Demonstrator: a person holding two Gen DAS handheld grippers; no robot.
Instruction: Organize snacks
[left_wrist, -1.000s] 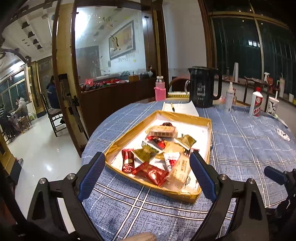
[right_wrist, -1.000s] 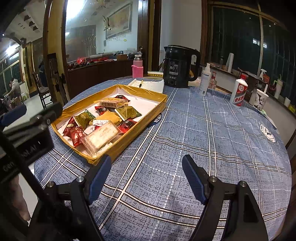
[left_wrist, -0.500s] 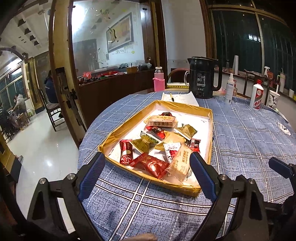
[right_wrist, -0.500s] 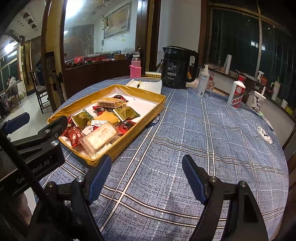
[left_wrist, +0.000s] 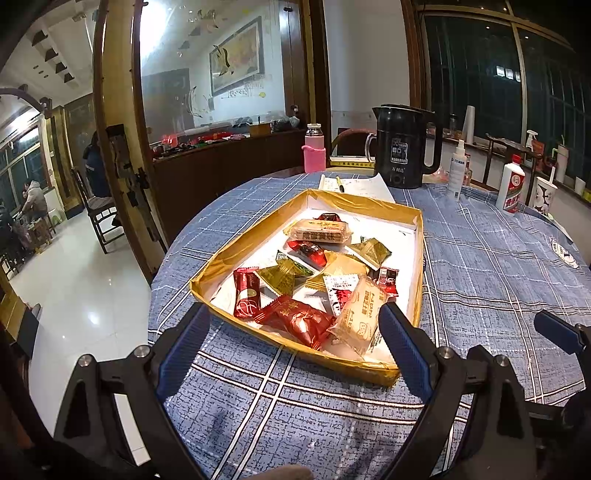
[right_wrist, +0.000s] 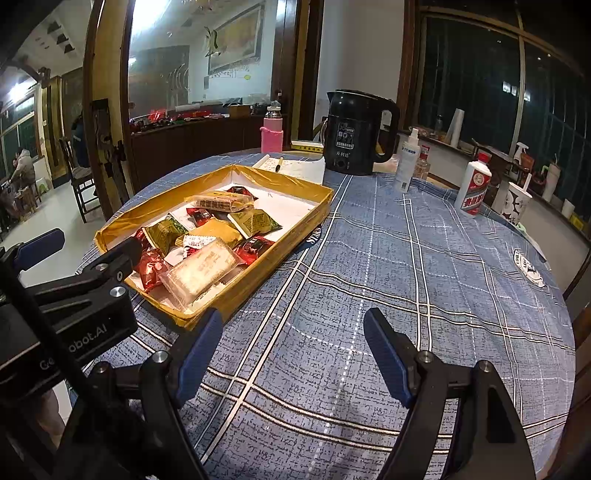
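Observation:
A shallow gold-edged tray (left_wrist: 236, 251) (right_wrist: 295, 232) lies on a round table with a blue plaid cloth (right_wrist: 424, 266). It holds several wrapped snacks: a red packet (left_wrist: 295, 319), a pale clear-wrapped biscuit pack (left_wrist: 364, 310) (right_wrist: 201, 269), green-gold packets (left_wrist: 282, 277) and a long beige bar (left_wrist: 319, 232) at the back. My left gripper (left_wrist: 291, 347) is open and empty, just in front of the tray's near edge. My right gripper (right_wrist: 291, 347) is open and empty over bare cloth, right of the tray. The left gripper's body shows in the right wrist view (right_wrist: 74, 295).
A black kettle (left_wrist: 402, 147), a pink bottle (left_wrist: 314, 147), a paper with a pen (left_wrist: 351, 182), a spray bottle (left_wrist: 456, 168), a white liquor bottle (left_wrist: 511, 182) and a paper cup (left_wrist: 543, 195) stand at the table's far side. A wooden chair (left_wrist: 99, 210) stands left of the table.
Both grippers have drawn back slightly and tilted, so the tray sits a bit farther in both views. Both stay open. The snacks have not moved.

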